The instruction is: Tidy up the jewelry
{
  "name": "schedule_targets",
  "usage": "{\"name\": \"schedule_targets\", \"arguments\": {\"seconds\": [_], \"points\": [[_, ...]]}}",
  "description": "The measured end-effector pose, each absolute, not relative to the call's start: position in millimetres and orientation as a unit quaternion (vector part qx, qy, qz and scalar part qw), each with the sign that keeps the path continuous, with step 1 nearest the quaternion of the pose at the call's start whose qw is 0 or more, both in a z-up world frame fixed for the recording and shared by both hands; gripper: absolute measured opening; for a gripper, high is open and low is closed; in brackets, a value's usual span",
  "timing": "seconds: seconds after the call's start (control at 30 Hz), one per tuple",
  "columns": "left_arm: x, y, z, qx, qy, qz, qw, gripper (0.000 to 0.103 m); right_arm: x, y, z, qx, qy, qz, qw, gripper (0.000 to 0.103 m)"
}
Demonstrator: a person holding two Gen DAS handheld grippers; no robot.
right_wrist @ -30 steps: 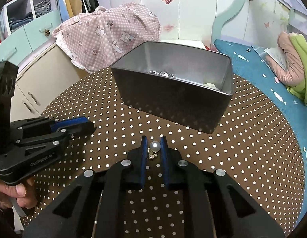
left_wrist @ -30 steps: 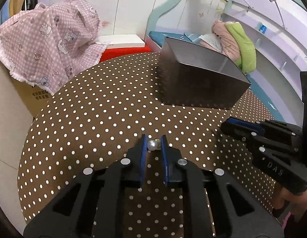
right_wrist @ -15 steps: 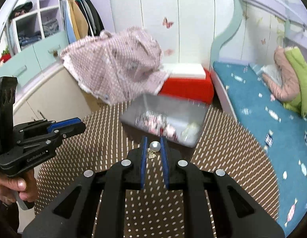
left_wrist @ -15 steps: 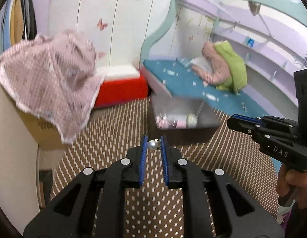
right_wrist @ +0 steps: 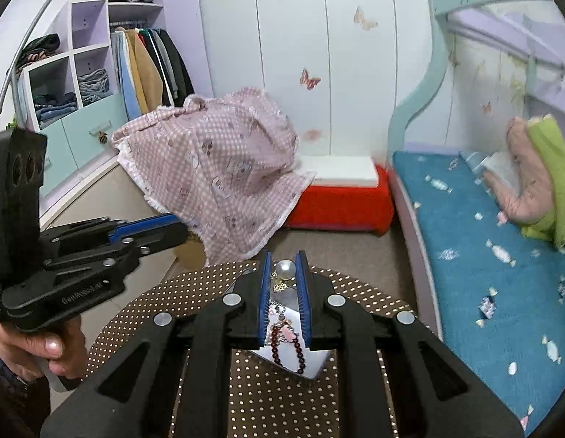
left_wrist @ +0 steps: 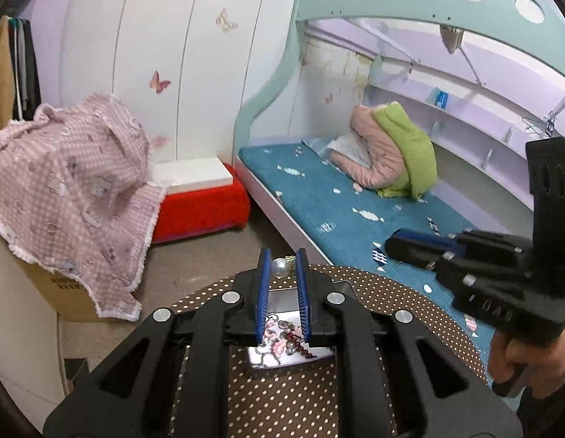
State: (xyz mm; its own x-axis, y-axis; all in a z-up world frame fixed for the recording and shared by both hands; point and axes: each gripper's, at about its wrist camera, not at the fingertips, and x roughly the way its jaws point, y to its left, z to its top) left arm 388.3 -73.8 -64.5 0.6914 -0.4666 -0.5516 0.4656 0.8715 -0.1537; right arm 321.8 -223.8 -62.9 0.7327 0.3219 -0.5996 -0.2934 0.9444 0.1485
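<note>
My left gripper (left_wrist: 282,261) is shut on a pearl earring (left_wrist: 281,267) held at its fingertips. My right gripper (right_wrist: 284,264) is shut on another pearl earring (right_wrist: 285,269) with a small gold charm hanging from it. Both grippers are raised above the grey metal box (left_wrist: 340,286), looking down into it. Inside the box lie a dark red bead bracelet (right_wrist: 298,356) and other jewelry (left_wrist: 282,337). The box stands on the brown polka-dot table (left_wrist: 282,401). The right gripper shows at the right of the left wrist view (left_wrist: 395,246), the left gripper at the left of the right wrist view (right_wrist: 180,231).
A pink checked cloth (right_wrist: 216,168) covers a cardboard box (left_wrist: 63,292) left of the table. A red stool with a white top (right_wrist: 337,197) stands behind. A bed with a blue cover (right_wrist: 483,255) runs along the right. A wardrobe (right_wrist: 81,91) is at far left.
Both grippers have risen from low over the table to high above the box, each still holding its pearl earring. The box now lies directly under the fingers.
</note>
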Motion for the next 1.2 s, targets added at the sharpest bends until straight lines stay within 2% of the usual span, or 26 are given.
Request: {"name": "schedule_targets", "arguments": {"seconds": [0.3,0.47,0.53,0.6,0.63,0.67,0.7,0.73,0.77,0.8,1.2], "points": [[440,-106,-120,-0.007,0.383,-0.267,0.885,0.015,367,-229,-120,0.073,0.402,0.173,0.896,0.013],[456,-111,-141,-0.011,0.410,-0.258,0.875,0.017,375,-234,-131,0.095,0.419,0.167,0.887,0.020],[456,-111,-144,-0.011,0.410,-0.252,0.876,0.038,374,-238,-131,0.100,0.417,0.160,0.889,0.026],[452,-108,-143,-0.009,0.405,-0.243,0.881,0.049,370,-243,-129,0.107,0.416,0.155,0.890,0.026],[449,-105,-142,-0.008,0.402,-0.234,0.885,0.059,368,-245,-129,0.109,0.415,0.153,0.890,0.029],[448,-101,-141,-0.009,0.400,-0.225,0.889,0.064,366,-249,-128,0.111,0.413,0.147,0.892,0.034],[446,-96,-138,-0.012,0.396,-0.214,0.893,0.072,362,-253,-125,0.116,0.408,0.138,0.895,0.055],[444,-89,-136,-0.020,0.393,-0.205,0.896,0.083,359,-257,-123,0.122,0.401,0.134,0.898,0.086],[441,-82,-132,-0.028,0.389,-0.202,0.899,0.089,355,-259,-121,0.127,0.392,0.131,0.902,0.094],[438,-78,-129,-0.033,0.383,-0.200,0.901,0.093,349,-261,-117,0.130,0.384,0.129,0.905,0.095],[348,-51,-72,0.022,0.297,-0.107,0.948,0.097,289,-245,-79,0.111,0.344,0.111,0.926,0.095]]}}
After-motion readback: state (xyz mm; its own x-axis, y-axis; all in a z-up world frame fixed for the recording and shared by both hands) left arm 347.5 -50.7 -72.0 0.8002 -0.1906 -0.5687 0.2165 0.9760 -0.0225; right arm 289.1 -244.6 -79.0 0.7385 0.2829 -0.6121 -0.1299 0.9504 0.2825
